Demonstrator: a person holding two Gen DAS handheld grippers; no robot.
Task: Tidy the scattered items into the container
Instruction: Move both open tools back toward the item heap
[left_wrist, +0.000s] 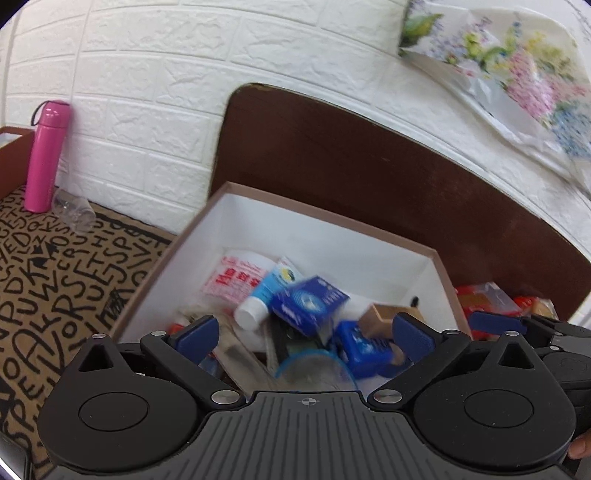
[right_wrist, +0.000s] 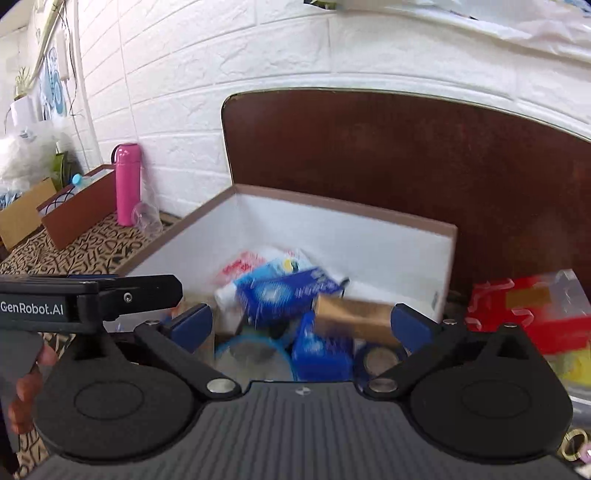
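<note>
Left gripper spread wide, blue pads apart, nothing pressed between them; poised over the near part of the white-lined box. Right gripper likewise wide open and empty, over the same box from the other side.

Inside the box, a jumbled heap: blue carton tilted and motion-blurred on top, white-capped tube leaning beside it, red-printed packet toward the far left corner, second blue carton nearer, small brown box toward the right wall, clear round lid with blue rim at the near edge, partly cut off by the gripper body. Print on every item too blurred to read. Brown box smeared in the right wrist view; whether resting or in mid-air, impossible to tell.

Red packaging outside the box past its right wall, contents unclear. Pink flask upright at the far edge of the lettered mat, against the white brick wall, clear cup on its side just beside it. Dark wooden board behind the box, base hidden. Part of a hand at the left border, mostly cut off.
</note>
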